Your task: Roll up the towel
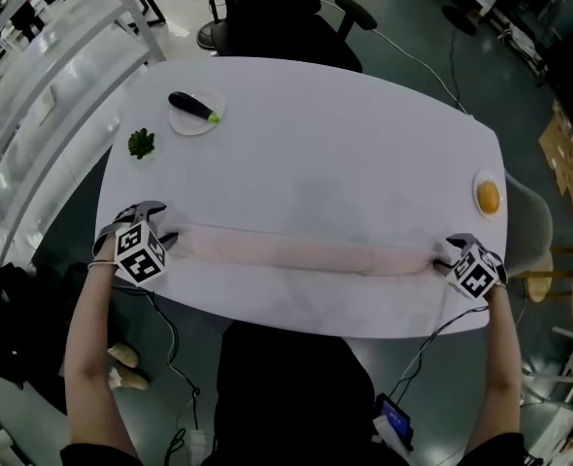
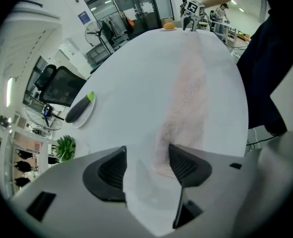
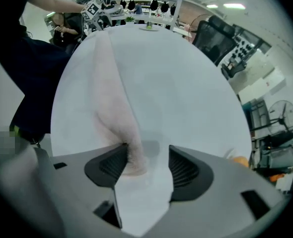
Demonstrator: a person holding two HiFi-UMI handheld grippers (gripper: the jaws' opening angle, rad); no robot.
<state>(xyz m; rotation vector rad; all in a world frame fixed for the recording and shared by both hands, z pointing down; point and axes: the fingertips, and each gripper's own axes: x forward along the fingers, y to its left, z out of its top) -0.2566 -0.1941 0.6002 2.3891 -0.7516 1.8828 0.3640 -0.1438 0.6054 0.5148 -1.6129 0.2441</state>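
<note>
A pale pink towel [image 1: 306, 253] lies as a long narrow band across the white table [image 1: 335, 153], close to its front edge. My left gripper [image 1: 166, 238] stands over the towel's left end, pointing steeply down, jaws open. In the left gripper view the towel [image 2: 188, 98] ends beside the right-hand pad [image 2: 186, 165] of the left gripper [image 2: 146, 167], and bare table fills the rest of the gap. My right gripper [image 1: 445, 254] is at the towel's right end, also open. There the towel [image 3: 114, 103] end rests against the left pad [image 3: 109, 165] of the right gripper [image 3: 147, 165], clear of the other.
At the back left a small plate [image 1: 195, 111] carries a dark eggplant, with a green sprig [image 1: 141, 144] beside it. An orange [image 1: 488, 197] sits on a saucer at the right edge. A black office chair [image 1: 277, 17] stands behind the table.
</note>
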